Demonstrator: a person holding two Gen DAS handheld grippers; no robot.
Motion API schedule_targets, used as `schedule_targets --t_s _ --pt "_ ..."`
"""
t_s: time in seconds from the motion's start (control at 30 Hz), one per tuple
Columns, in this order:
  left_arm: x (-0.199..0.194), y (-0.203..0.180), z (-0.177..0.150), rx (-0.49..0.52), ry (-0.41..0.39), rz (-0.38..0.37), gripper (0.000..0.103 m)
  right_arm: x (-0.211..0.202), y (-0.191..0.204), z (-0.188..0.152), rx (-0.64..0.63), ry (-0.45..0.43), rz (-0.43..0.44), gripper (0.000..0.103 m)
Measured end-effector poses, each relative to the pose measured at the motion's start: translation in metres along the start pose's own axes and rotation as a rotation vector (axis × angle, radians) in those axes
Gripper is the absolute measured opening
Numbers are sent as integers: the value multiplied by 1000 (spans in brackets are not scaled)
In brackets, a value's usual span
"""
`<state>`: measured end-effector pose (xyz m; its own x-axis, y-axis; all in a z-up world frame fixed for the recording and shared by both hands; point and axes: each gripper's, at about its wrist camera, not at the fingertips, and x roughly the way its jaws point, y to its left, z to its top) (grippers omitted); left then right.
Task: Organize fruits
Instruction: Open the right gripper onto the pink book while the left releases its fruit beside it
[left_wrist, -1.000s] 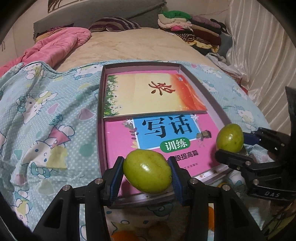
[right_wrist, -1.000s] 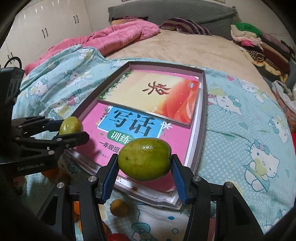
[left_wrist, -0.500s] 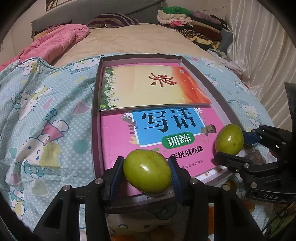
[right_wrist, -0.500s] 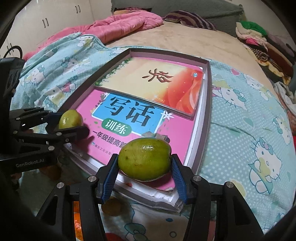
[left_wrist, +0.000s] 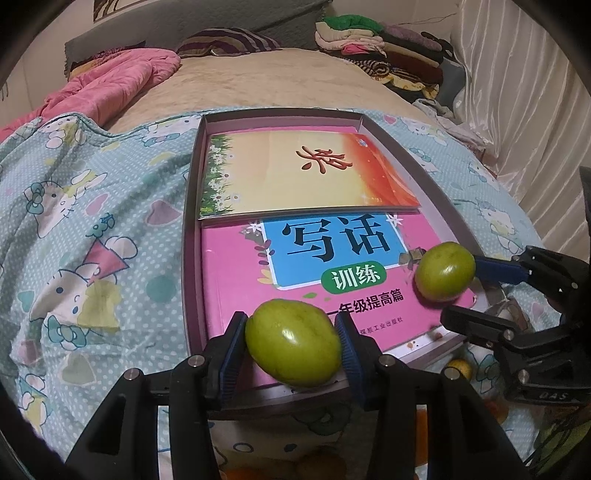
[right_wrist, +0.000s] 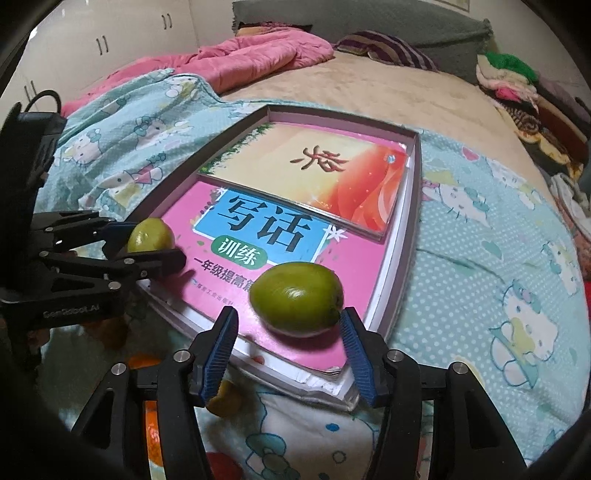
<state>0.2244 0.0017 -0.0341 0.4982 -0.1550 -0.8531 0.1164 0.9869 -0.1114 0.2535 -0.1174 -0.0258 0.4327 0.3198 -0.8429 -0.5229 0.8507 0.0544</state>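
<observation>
"写话训练" on the pink book (left_wrist: 236, 280); "GenRobot.AI" on the left gripper (right_wrist: 151, 240); "DAS" on the right gripper (left_wrist: 476, 291).

I'm looking across a bed (left_wrist: 280, 81) under dim indoor light — a tan sheet over most of it, a blue cartoon-cat blanket (left_wrist: 92, 221) nearest me. A pink quilt (right_wrist: 251, 55) is bunched by the grey headboard (right_wrist: 369, 18), beside a striped pillow (left_wrist: 229, 40). Folded clothes (left_wrist: 376, 48) are stacked near a pale curtain (left_wrist: 517, 92) — white cupboard doors (right_wrist: 110, 33) stand opposite.
</observation>
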Motion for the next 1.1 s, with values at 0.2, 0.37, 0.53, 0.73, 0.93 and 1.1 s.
schedule_targets --t_s 0.2,0.37,0.53,0.73,0.93,1.1 --pt "-4 2 -2 -32 -17 -7 52 -4 -4 0 4 -12 9 67" --pt "-15 3 -1 -54 -47 -23 60 -9 -7 1 11 -23 9 67" --pt "-29 4 1 -64 -71 -29 72 -12 -6 0 7 -31 6 68" --pt "-45 9 2 -77 -105 -9 80 -17 -7 1 11 -49 -4 70" --pt "-59 14 1 -97 -137 14 90 -24 -10 3 33 -68 -7 70" --pt "-70 14 -1 -103 -153 15 92 -40 -12 5 47 -112 -7 71"
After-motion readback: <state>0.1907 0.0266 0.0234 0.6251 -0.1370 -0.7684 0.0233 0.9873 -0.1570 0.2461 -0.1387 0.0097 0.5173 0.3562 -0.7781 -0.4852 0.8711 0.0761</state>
